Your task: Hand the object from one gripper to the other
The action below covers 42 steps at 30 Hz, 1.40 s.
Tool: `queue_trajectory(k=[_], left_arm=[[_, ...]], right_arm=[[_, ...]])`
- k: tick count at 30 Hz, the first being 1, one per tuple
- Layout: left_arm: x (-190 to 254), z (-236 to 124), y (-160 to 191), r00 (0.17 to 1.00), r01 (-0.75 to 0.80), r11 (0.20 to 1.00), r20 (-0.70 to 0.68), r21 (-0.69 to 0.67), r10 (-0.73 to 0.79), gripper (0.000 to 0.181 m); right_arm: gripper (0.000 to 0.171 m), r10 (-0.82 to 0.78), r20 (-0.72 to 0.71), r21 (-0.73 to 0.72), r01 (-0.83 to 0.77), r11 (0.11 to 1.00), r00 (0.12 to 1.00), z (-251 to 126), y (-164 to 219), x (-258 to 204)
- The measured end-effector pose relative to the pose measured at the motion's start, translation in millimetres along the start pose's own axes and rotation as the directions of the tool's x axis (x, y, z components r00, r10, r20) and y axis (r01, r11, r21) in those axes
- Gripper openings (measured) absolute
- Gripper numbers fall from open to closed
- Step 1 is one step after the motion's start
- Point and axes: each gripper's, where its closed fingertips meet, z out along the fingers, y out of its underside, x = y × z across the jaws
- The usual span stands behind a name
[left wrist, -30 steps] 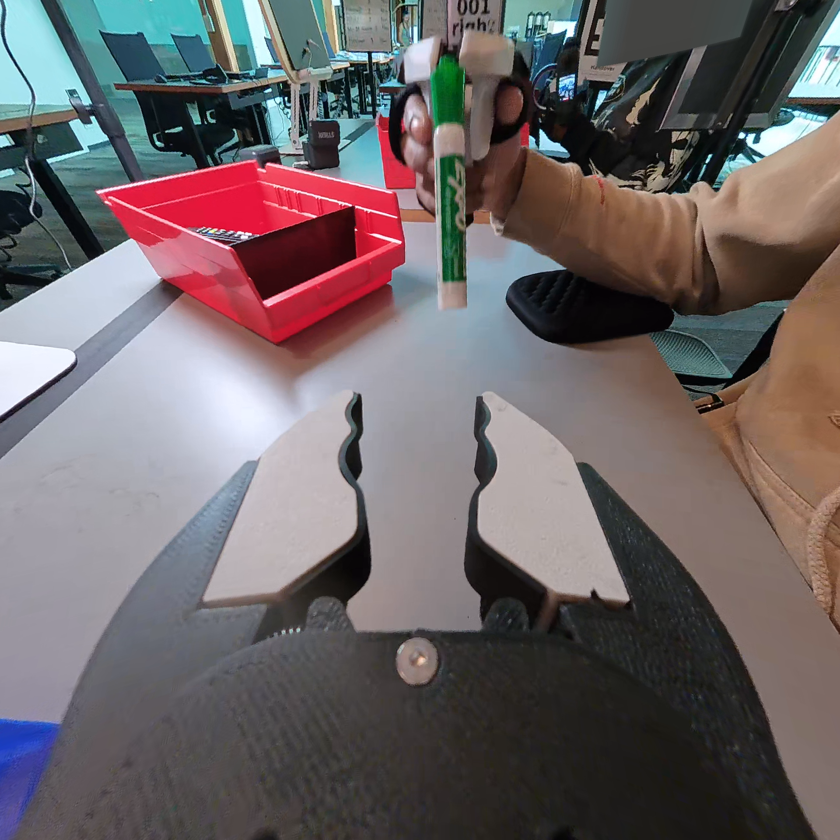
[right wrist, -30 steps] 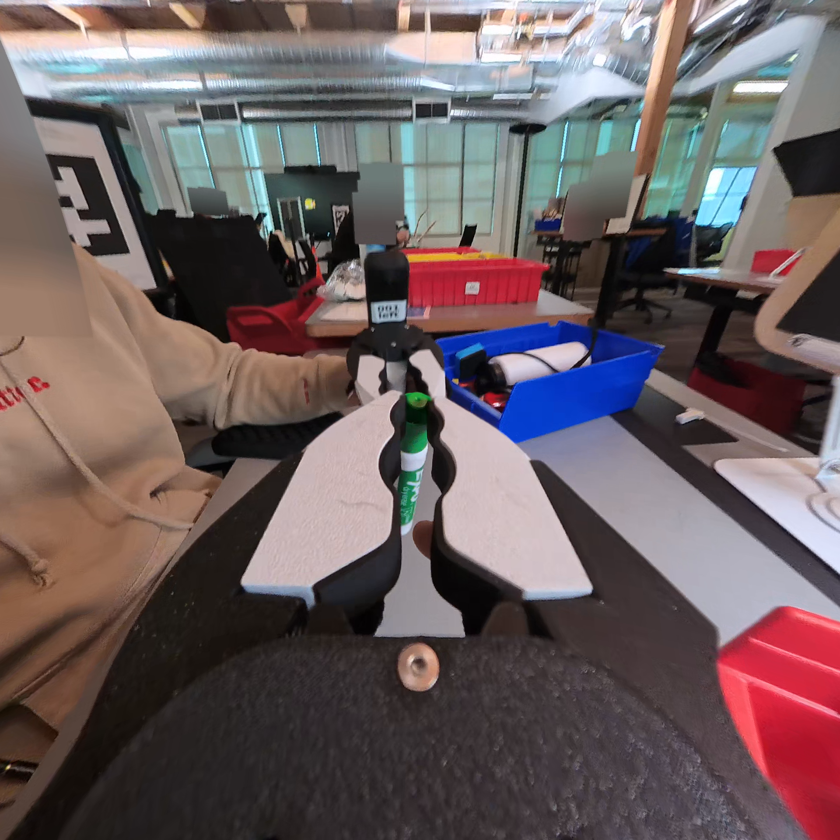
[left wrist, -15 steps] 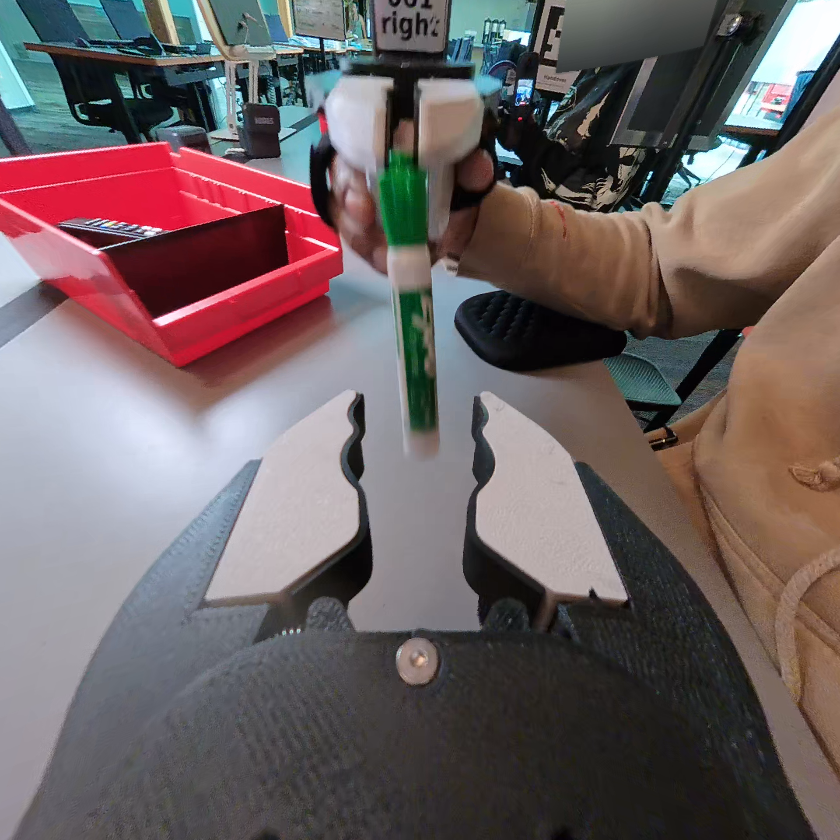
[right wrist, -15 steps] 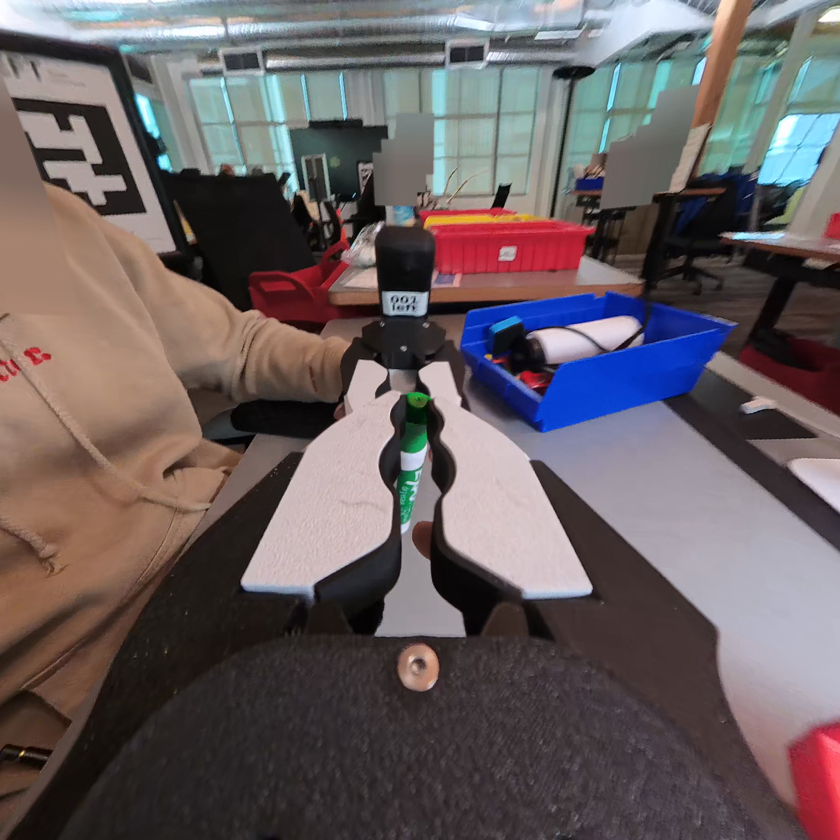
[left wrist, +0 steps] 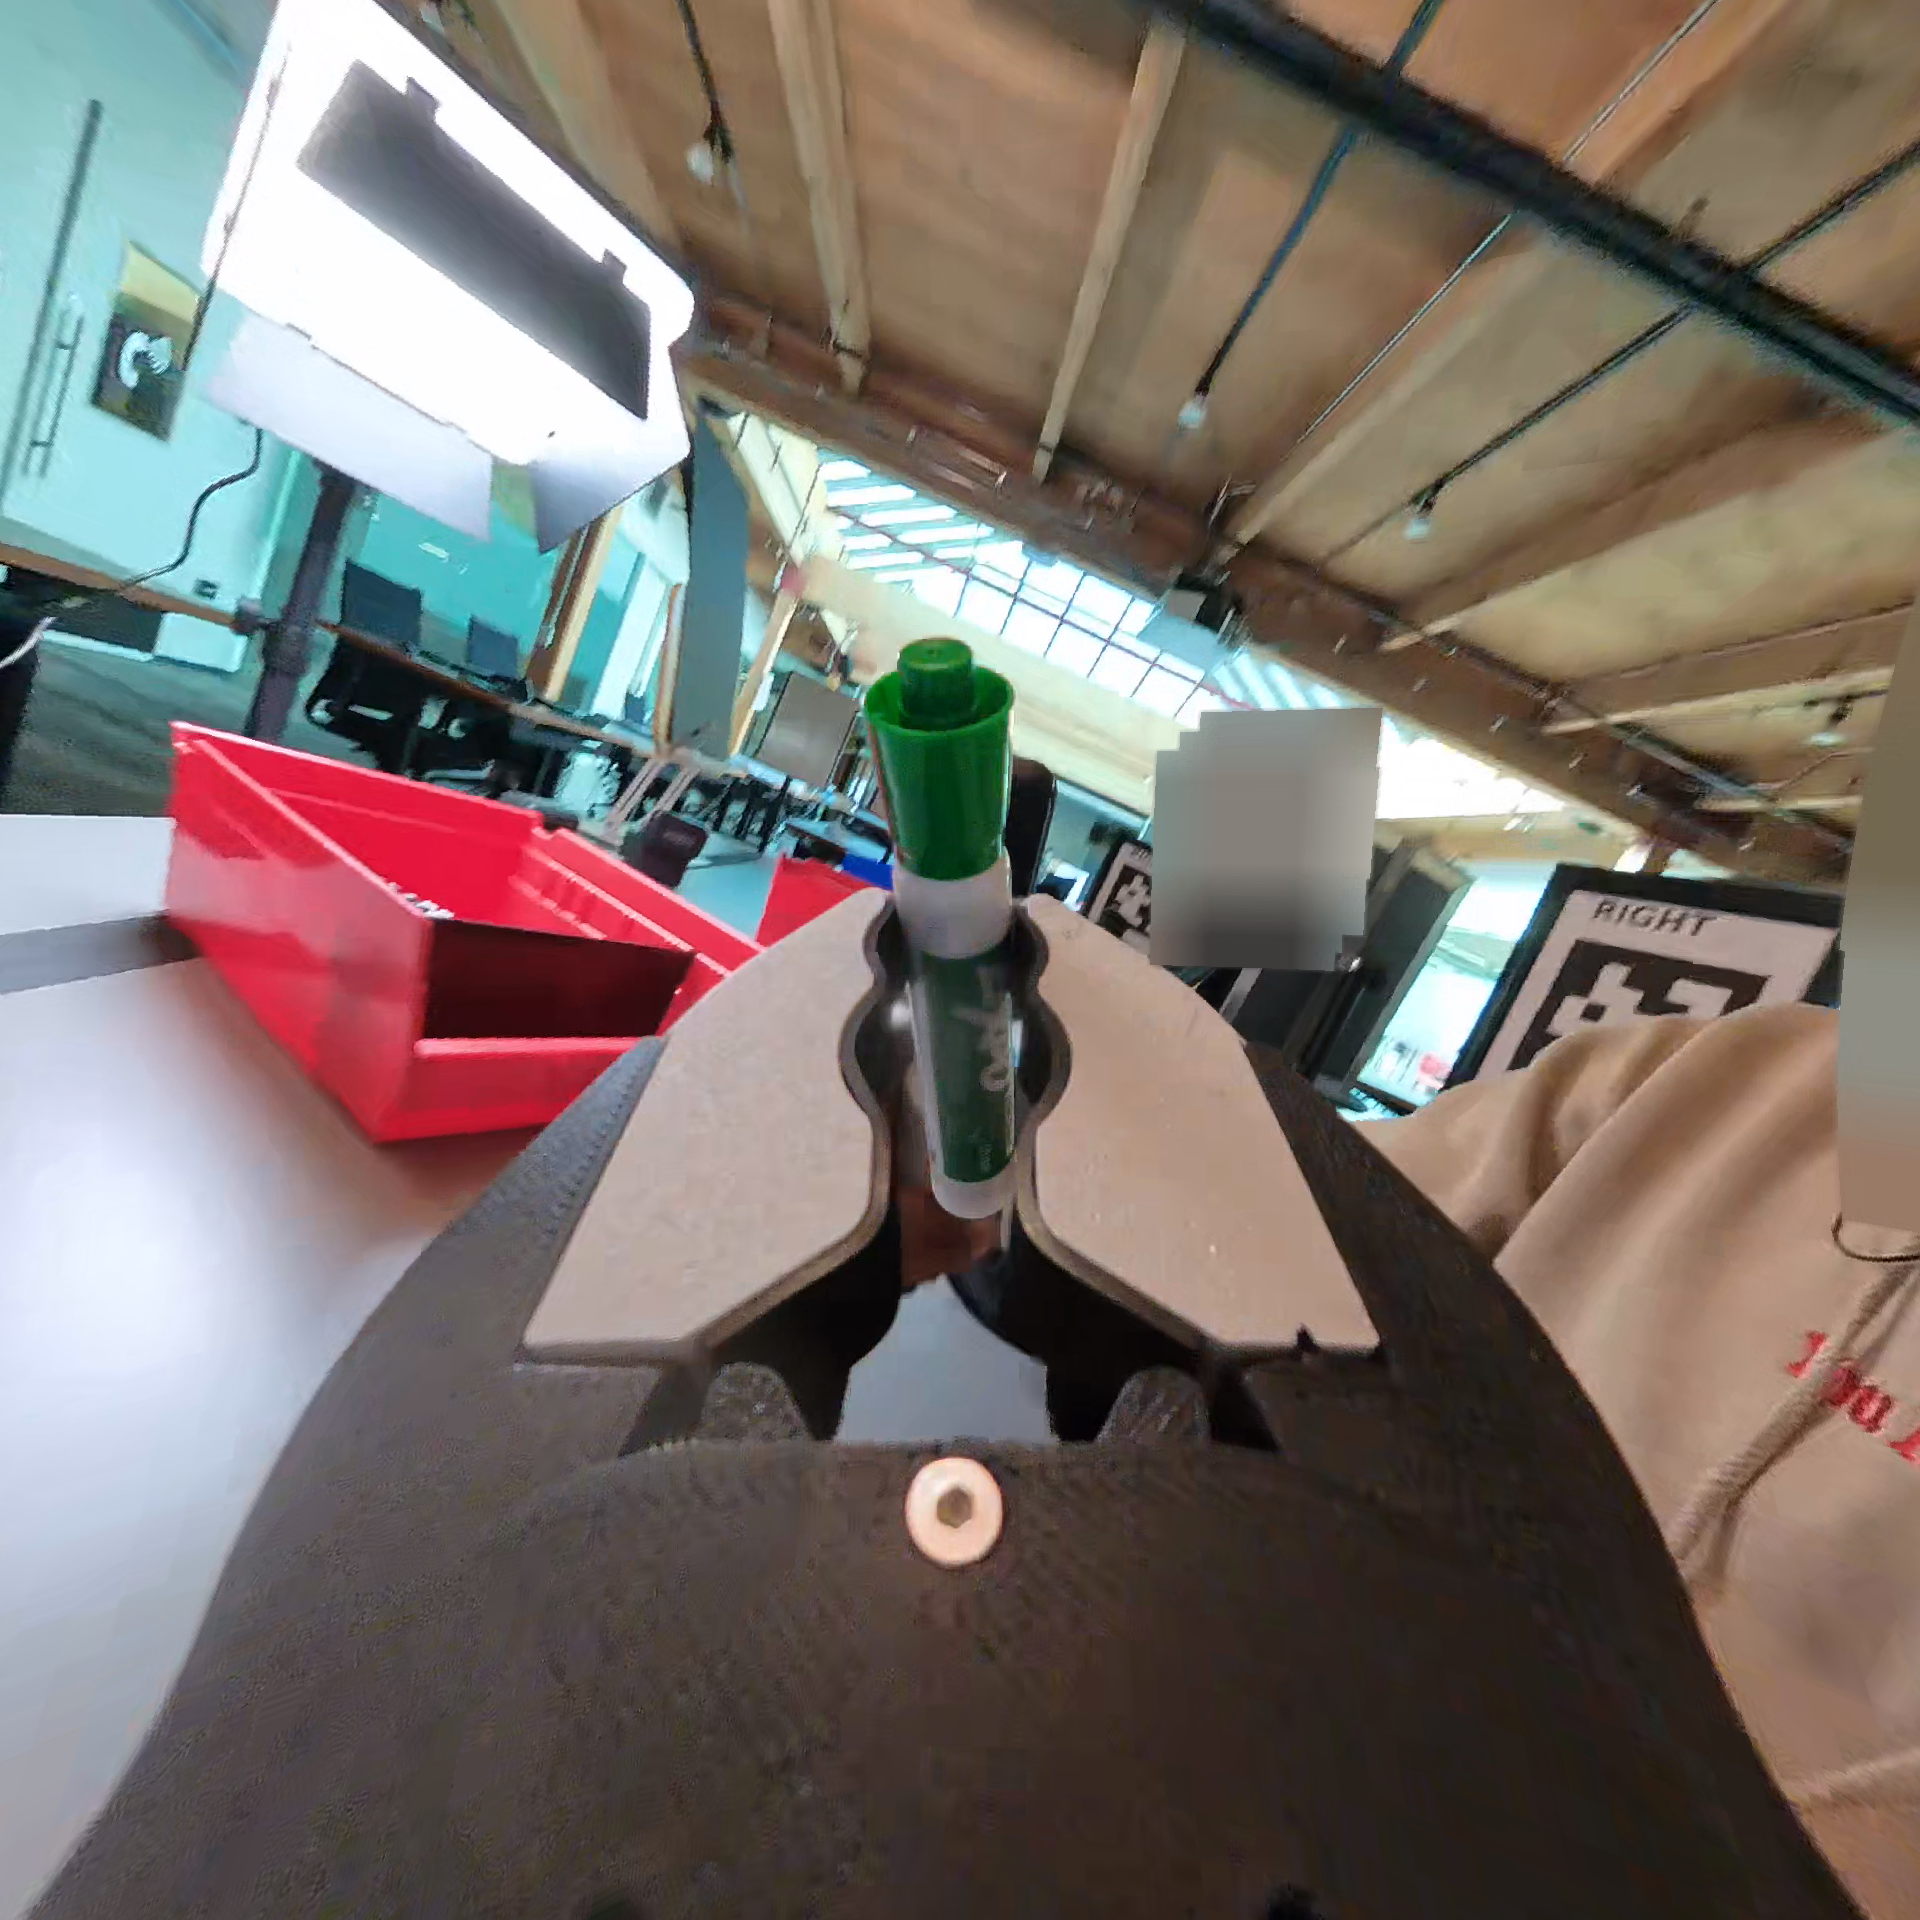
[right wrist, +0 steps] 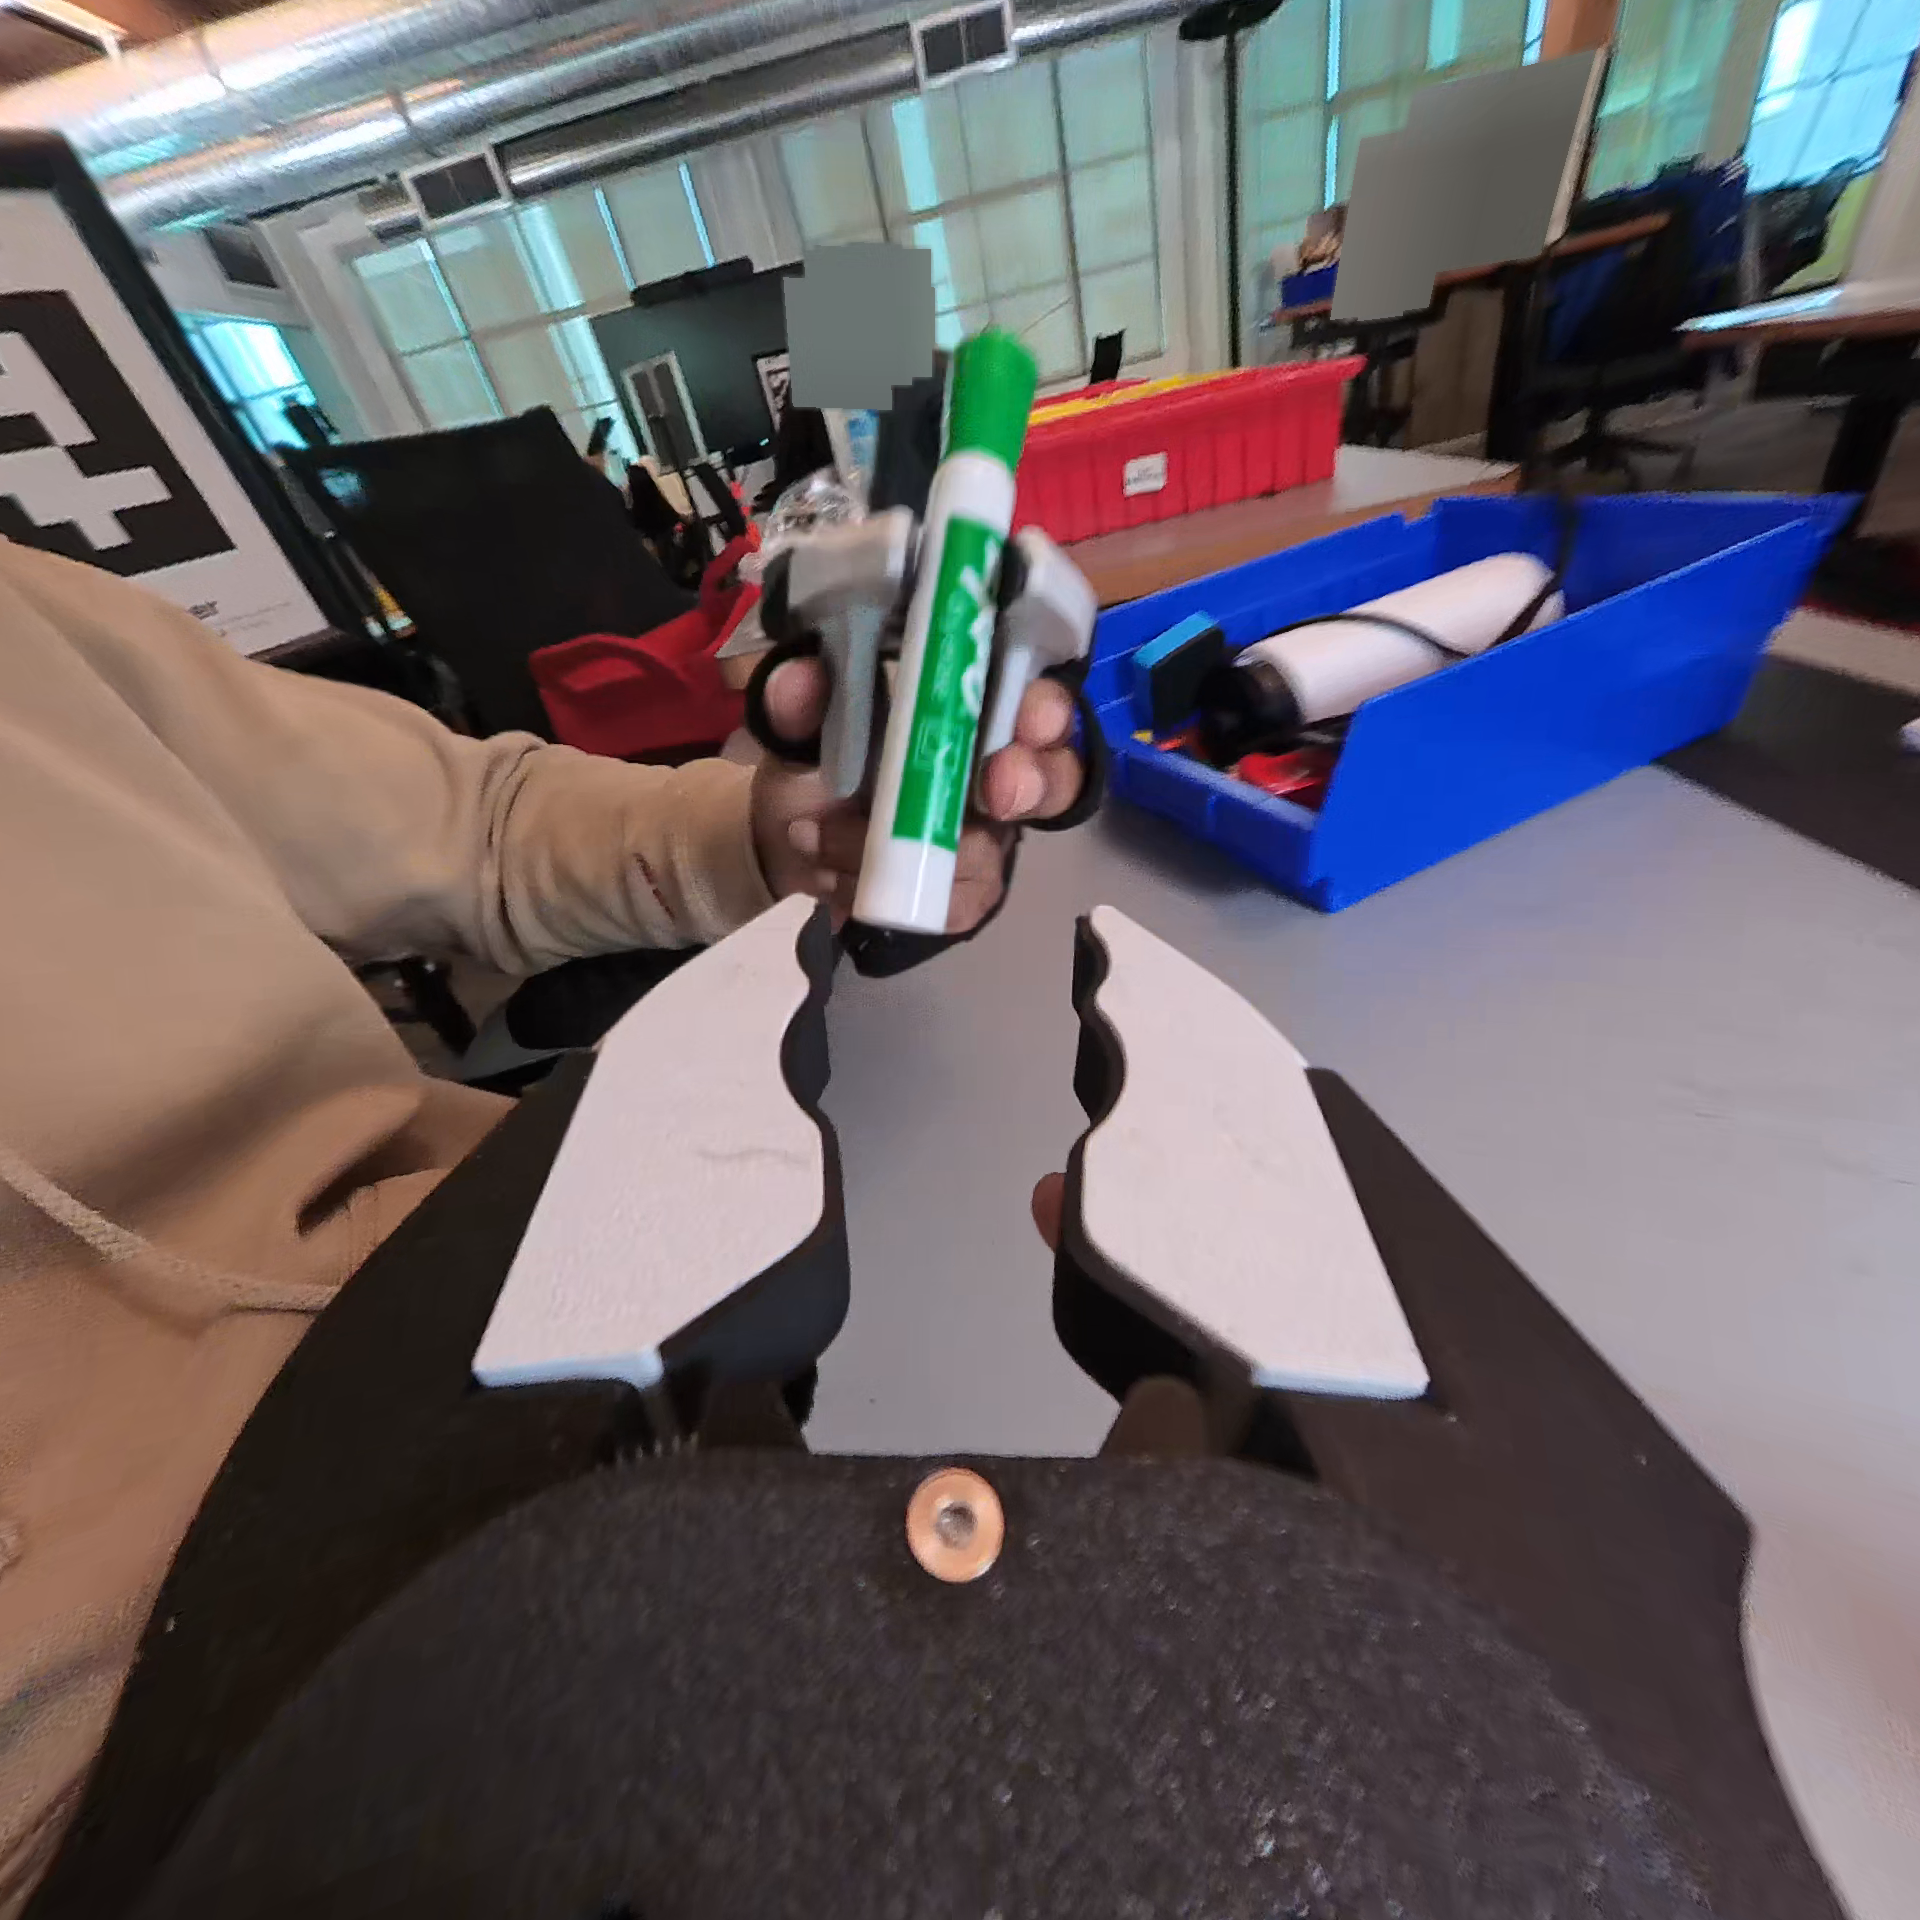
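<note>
- Half a second ago the right gripper (right wrist: pixel 951 935) held the green marker (left wrist: pixel 961 1029); now the left gripper (left wrist: pixel 956 935) has it and the right one has let go
- Left jaws are closed on the marker's barrel near their tips; its green cap sticks up beyond them, its white end sits between them
- Right jaws stand wide apart with nothing between them; the marker, in the left gripper (right wrist: pixel 925 613), hangs tilted just beyond their tips
- Beyond the left jaws, to their left, a red bin (left wrist: pixel 343 935) rests on the grey bench (left wrist: pixel 156 1195); beyond the right jaws, to their right, a blue bin (right wrist: pixel 1507 727)
</note>
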Motion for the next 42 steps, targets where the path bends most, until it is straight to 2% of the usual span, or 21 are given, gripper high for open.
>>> queue_trajectory(k=[2, 4, 5, 7, 9, 11, 13, 17, 19, 20, 21, 22, 23, 27, 29, 34, 37, 38, 42], left_arm=[[4.6, -0.3, 0.7, 1.0, -0.003, 0.999, -0.025, 0.035, 0.004, 0.019], [11.1, -0.5, 1.8, 0.998, -0.044, 0.999, -0.051, 0.033, 0.045, 0.019], [12.2, -1.5, 1.6, 0.996, -0.069, 0.998, -0.052, 0.014, 0.07, 0.019], [5.2, -6.4, 7.1, 0.989, -0.149, 0.984, -0.02, -0.098, 0.147, 0.022], [-14.7, -18.0, 7.3, 0.957, -0.259, 0.936, 0.071, -0.237, 0.283, 0.033], [-29.5, -30.7, 5.9, 0.873, -0.392, 0.829, 0.124, -0.399, 0.473, 0.034], [-30.6, -34.7, 19.7, 0.799, -0.469, 0.691, 0.069, -0.55, 0.597, 0.039], [-20.4, -32.6, 99.8, 0.845, -0.424, 0.484, -0.142, -0.766, 0.515, 0.046], [-24.0, -39.4, 133.0, 0.831, -0.438, 0.339, -0.231, -0.833, 0.506, 0.033], [-25.7, -40.7, 141.6, 0.819, -0.452, 0.295, -0.26, -0.842, 0.512, 0.019], [-28.3, -40.0, 145.2, 0.809, -0.458, 0.276, -0.267, -0.845, 0.524, 0.019], [-30.6, -37.5, 144.1, 0.806, -0.454, 0.286, -0.252, -0.844, 0.536, 0.019], [-31.1, -32.7, 138.3, 0.812, -0.445, 0.331, -0.22, -0.832, 0.54, 0.019], [-35.9, -24.7, 100.2, 0.856, -0.385, 0.55, -0.063, -0.741, 0.513, 0.019], [-36.8, -28.0, 94.5, 0.88, -0.352, 0.599, -0.037, -0.719, 0.473, 0.019], [-32.4, -27.0, 107.6, 0.859, -0.395, 0.523, -0.101, -0.755, 0.503, 0.018], [-31.0, -28.8, 117.7, 0.844, -0.41, 0.464, -0.133, -0.785, 0.52, 0.018], [-30.6, -29.4, 118.9, 0.845, -0.41, 0.466, -0.135, -0.784, 0.518, 0.018], [-31.3, -30.5, 118.6, 0.847, -0.406, 0.466, -0.131, -0.786, 0.516, 0.018]], right_arm=[[0.041, -0.021, 0.006, 0.012, 0.021, 1.0, 1.0, 19.8, 3.7, -10.2], [0.022, -0.072, -0.012, 0.013, 0.072, 0.997, 0.997, 29.7, 0.7, -18.4], [0.021, -0.096, -0.03, -0.012, 0.096, 0.995, 0.995, 29.6, 0.1, -17.9], [0.02, -0.111, -0.062, -0.04, 0.108, 0.993, 0.992, 18.8, -6.6, -11.2], [0.02, -0.153, -0.085, -0.205, 0.133, 0.97, 0.985, 2.3, 5.1, 0.5], [0.02, -0.311, -0.122, -0.398, 0.24, 0.886, 0.943, -17.6, 26.0, 16.0], [0.02, -0.374, -0.092, -0.499, 0.283, 0.819, 0.923, -25.8, 42.2, 17.1], [0.02, -0.388, 0.009, -0.566, 0.324, 0.758, 0.922, -9.1, 62.7, 1.5], [0.02, -0.399, 0.041, -0.586, 0.345, 0.733, 0.916, -3.1, 69.6, -4.5], [0.02, -0.407, 0.057, -0.592, 0.359, 0.721, 0.912, -1.9, 72.0, -7.5], [0.02, -0.413, 0.069, -0.586, 0.372, 0.72, 0.908, -0.9, 71.6, -10.9], [0.02, -0.427, 0.054, -0.567, 0.38, 0.731, 0.903, 0.1, 66.4, -11.5], [0.02, -0.453, 0.021, -0.533, 0.393, 0.749, 0.891, 0.9, 56.6, -9.7], [0.027, -0.544, -0.174, -0.317, 0.477, 0.82, 0.821, -12.2, -2.8, 0.3], [0.024, -0.536, -0.173, -0.246, 0.491, 0.836, 0.826, -19.4, -15.3, -5.9], [0.022, -0.57, -0.1, -0.298, 0.522, 0.799, 0.816, -6.2, 4.2, -13.9], [0.013, -0.59, -0.069, -0.336, 0.538, 0.773, 0.804, 2.2, 17.7, -14.7], [0.008, -0.6, -0.072, -0.349, 0.543, 0.764, 0.797, 2.0, 18.8, -13.3], [0.008, -0.61, -0.074, -0.418, 0.531, 0.737, 0.789, -2.0, 24.2, -8.1]])
